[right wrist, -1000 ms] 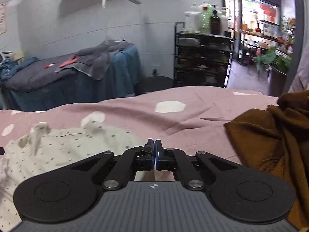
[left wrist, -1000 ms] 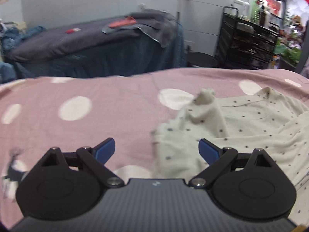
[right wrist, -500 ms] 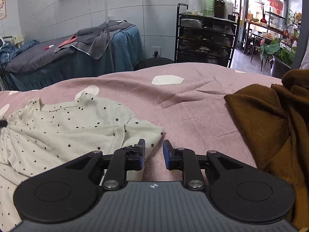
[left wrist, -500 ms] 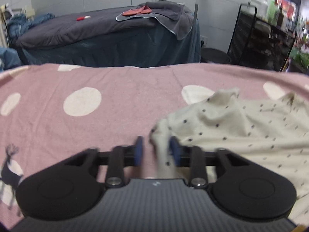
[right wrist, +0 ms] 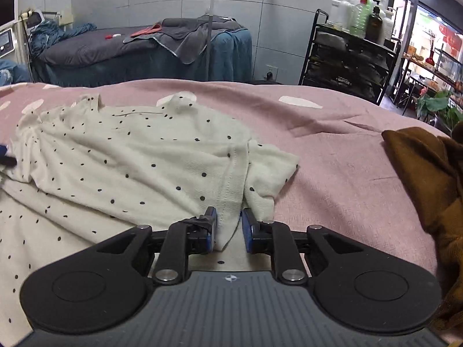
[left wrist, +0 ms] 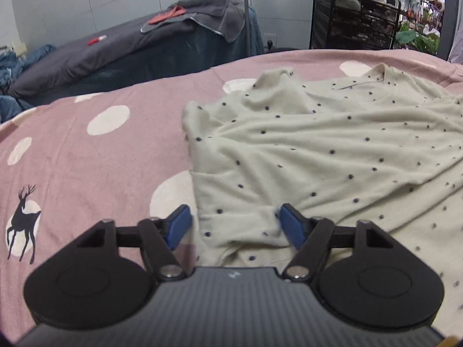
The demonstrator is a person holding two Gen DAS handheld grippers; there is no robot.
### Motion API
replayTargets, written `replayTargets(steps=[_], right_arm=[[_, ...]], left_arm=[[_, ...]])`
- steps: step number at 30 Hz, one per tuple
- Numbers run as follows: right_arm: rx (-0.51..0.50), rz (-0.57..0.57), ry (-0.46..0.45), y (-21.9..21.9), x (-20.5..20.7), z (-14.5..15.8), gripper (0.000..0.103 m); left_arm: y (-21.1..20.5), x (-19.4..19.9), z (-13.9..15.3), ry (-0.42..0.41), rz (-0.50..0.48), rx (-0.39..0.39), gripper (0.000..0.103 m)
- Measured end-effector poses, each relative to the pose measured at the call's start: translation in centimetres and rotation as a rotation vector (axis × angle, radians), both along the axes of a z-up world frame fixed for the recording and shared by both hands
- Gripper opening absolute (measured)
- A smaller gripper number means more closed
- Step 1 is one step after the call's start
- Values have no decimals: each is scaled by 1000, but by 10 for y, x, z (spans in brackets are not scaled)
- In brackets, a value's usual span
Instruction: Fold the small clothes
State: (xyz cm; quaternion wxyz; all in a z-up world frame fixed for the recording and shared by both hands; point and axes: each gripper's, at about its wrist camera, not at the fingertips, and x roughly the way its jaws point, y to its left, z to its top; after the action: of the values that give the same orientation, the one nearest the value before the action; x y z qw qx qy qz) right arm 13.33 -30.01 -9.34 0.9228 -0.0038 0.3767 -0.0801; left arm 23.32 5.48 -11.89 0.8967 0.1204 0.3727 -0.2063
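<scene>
A cream shirt with dark dots (left wrist: 318, 144) lies crumpled on the pink sheet (left wrist: 101, 156); it also shows in the right wrist view (right wrist: 130, 159). My left gripper (left wrist: 235, 228) is open, its blue pads wide apart on either side of the shirt's left sleeve edge. My right gripper (right wrist: 227, 230) is open with a narrow gap, and a fold of the shirt's right side seam lies between the pads. The sleeve (right wrist: 266, 170) spreads just beyond it.
A brown garment (right wrist: 425, 179) is heaped at the right on the sheet. Beyond the bed stand a dark covered table (right wrist: 139, 52) with towels and a black shelf cart (right wrist: 347, 63) with bottles.
My left gripper opened wide after nearly closing on the sleeve edge. My right gripper opened from shut and moved forward onto the shirt's side seam. The shirt lies flatter and more spread.
</scene>
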Motion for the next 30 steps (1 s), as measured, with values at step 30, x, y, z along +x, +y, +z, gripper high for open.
replayTargets(steps=[30], right_arm=[[276,36,131,47,-249,37,70]], left_arm=[[147,-218,42,231,51,-90,94]])
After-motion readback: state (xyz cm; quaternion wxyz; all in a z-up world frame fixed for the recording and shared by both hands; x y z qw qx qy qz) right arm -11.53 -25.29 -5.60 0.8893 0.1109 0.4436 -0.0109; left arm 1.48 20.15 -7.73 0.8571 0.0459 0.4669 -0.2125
